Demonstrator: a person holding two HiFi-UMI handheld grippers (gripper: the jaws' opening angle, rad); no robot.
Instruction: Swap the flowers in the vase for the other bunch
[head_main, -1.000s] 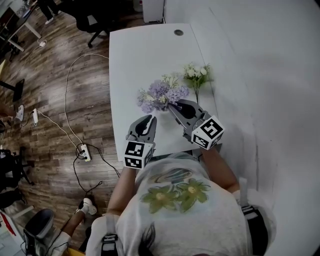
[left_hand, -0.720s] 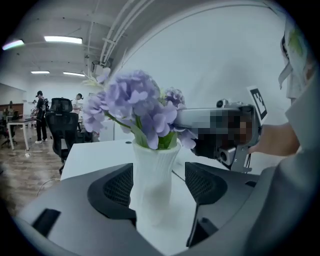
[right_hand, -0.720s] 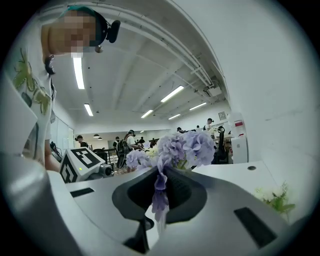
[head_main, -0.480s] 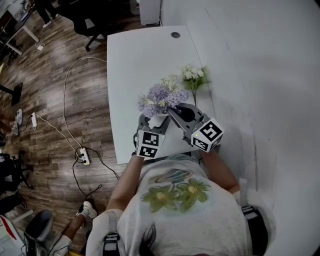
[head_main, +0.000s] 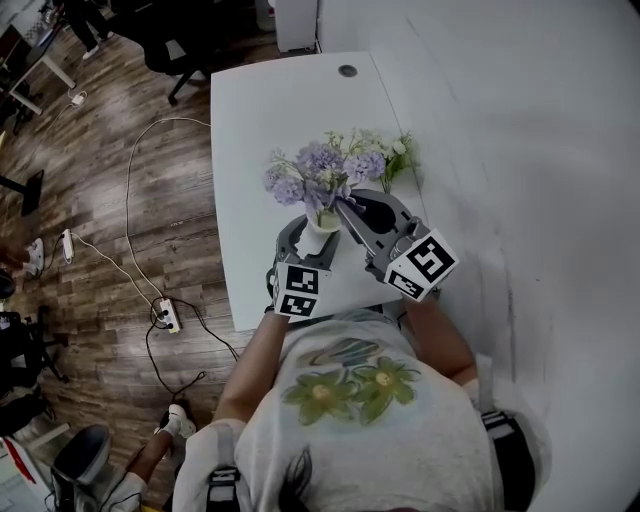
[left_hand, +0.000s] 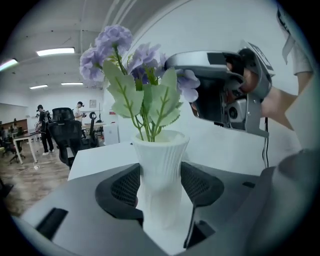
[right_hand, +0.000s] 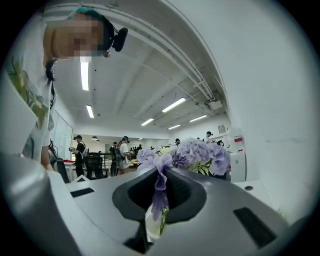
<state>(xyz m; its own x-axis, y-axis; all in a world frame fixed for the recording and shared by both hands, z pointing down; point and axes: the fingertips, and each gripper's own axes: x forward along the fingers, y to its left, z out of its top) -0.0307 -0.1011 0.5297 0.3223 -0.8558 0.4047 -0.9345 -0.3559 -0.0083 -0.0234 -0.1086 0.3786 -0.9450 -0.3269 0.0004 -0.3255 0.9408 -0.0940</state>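
Left tool (left_hand: 161, 187): jaws have just been opening and stand at full spread. The white ribbed vase (head_main: 318, 236) stands upright between the pads at the near edge of the white worktop (head_main: 270, 110). The pads sit close beside its walls, and no squeeze is evident.

Bunch of purple flowers with green leaves (head_main: 322, 168): stems enter the vase mouth, heads spread above it.

Right tool (right_hand: 160, 192): jaws closed tight on the purple bunch above the vase rim.

Bunch of white flowers with green stems (head_main: 398, 150): lies on the worktop beyond the vase, near the wall.

Left gripper (left_hand: 159, 189) just opened wide around vase (left_hand: 161, 152); right gripper (right_hand: 160, 196) pinches flowers (right_hand: 199, 152)
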